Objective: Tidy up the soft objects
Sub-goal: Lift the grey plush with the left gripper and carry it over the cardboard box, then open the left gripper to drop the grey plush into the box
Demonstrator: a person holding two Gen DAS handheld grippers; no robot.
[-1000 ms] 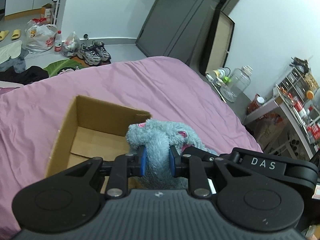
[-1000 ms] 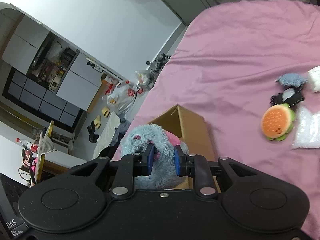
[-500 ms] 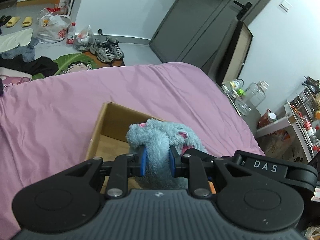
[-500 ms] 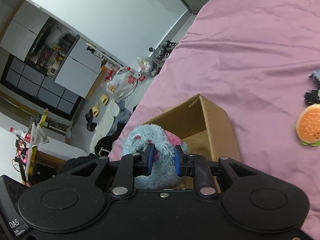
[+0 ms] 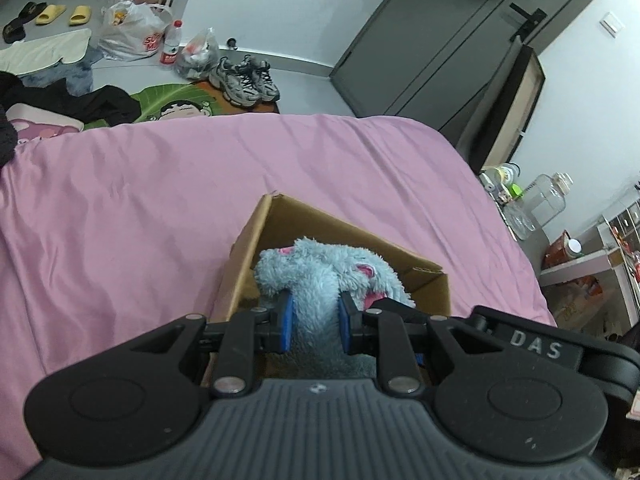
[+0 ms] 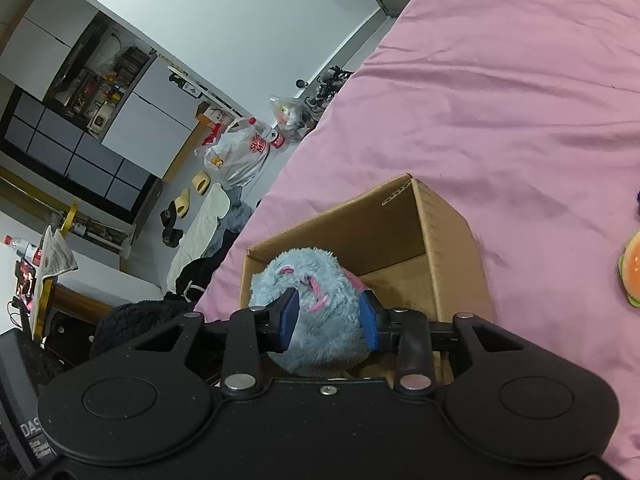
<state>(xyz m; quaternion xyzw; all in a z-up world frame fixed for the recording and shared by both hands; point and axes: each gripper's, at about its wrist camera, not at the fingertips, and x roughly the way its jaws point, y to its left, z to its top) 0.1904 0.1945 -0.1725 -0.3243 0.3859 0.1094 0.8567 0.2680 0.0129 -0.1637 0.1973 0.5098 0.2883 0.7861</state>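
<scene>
A fluffy light-blue plush toy (image 5: 320,268) with pink patches hangs inside the mouth of an open cardboard box (image 5: 304,220) on the pink bed. My left gripper (image 5: 316,322) is shut on a narrow part of the toy, squeezing it between the blue pads. In the right wrist view the same plush toy (image 6: 308,276) fills the gap of my right gripper (image 6: 329,320). Its jaws are opening, and the pads still touch the fur on both sides. The box (image 6: 444,232) lies directly beneath. The toy's lower part is hidden behind the gripper bodies.
A burger-shaped plush (image 6: 632,272) lies on the pink bedsheet (image 6: 500,100) to the right of the box. Beyond the bed's far edge the floor holds shoes (image 5: 244,80), plastic bags (image 5: 128,32) and clothes. A bedside shelf with bottles (image 5: 548,196) stands to the right.
Both grippers have moved over the box and sunk, so the plush toy now sits within its opening. The right gripper's pads stand wider apart than before.
</scene>
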